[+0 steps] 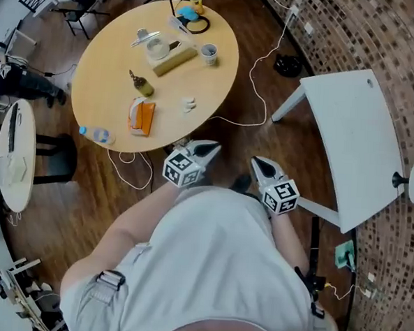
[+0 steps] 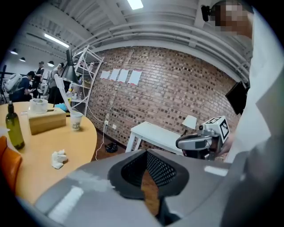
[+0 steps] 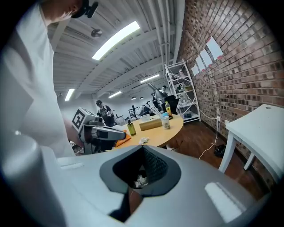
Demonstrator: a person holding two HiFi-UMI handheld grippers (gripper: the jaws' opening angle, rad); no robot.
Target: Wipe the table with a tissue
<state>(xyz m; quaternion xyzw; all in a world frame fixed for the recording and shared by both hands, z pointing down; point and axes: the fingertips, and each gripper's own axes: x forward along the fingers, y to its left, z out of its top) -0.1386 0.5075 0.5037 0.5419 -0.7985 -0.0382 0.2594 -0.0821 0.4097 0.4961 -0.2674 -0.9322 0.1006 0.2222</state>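
A crumpled white tissue (image 1: pixel 188 104) (image 2: pixel 58 158) (image 3: pixel 143 141) lies on the round wooden table (image 1: pixel 115 72) (image 2: pixel 40 146) (image 3: pixel 165 133), near its front edge. Behind it stands a wooden tissue box (image 1: pixel 175 59) (image 2: pixel 46 120) (image 3: pixel 151 123). Both grippers hover over the floor close to the person's body, short of the table. My left gripper (image 1: pixel 211 149) (image 2: pixel 144 177) (image 3: pixel 113 133) is shut and empty. My right gripper (image 1: pixel 257 163) (image 3: pixel 141 177) (image 2: pixel 186 142) looks shut. A small white scrap (image 3: pixel 138 181) shows in the hollow between its jaws; I cannot tell whether it is pinched.
On the table are a dark glass bottle (image 1: pixel 140 84), a paper cup (image 1: pixel 209 54), an orange packet (image 1: pixel 141 117) and a lying water bottle (image 1: pixel 97 135). A white side table (image 1: pixel 348 142) stands right. White cables (image 1: pixel 257 80) run over the wooden floor.
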